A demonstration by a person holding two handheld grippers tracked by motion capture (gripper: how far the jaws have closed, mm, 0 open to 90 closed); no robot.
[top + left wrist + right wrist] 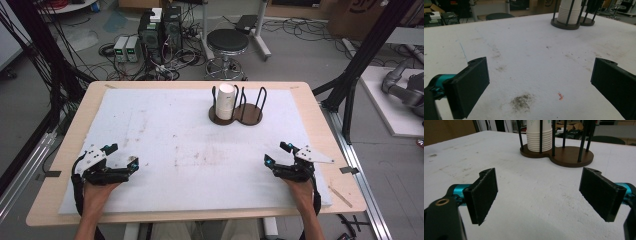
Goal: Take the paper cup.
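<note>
Jaws on both grippers stand wide apart with nothing between them. I see the left gripper (121, 155) near the table's front left corner and the right gripper (276, 153) near its front right corner, both resting on the white mat (165, 130). Toward the far edge, a stack of paper cups (225, 101) stands upright in the left ring of a dark two-ring holder (250, 114).

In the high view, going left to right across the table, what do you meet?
Left tongs → stack of paper cups in the left bay of the dark double holder → the holder's empty right bay → right tongs. All sit on the white mat.
</note>
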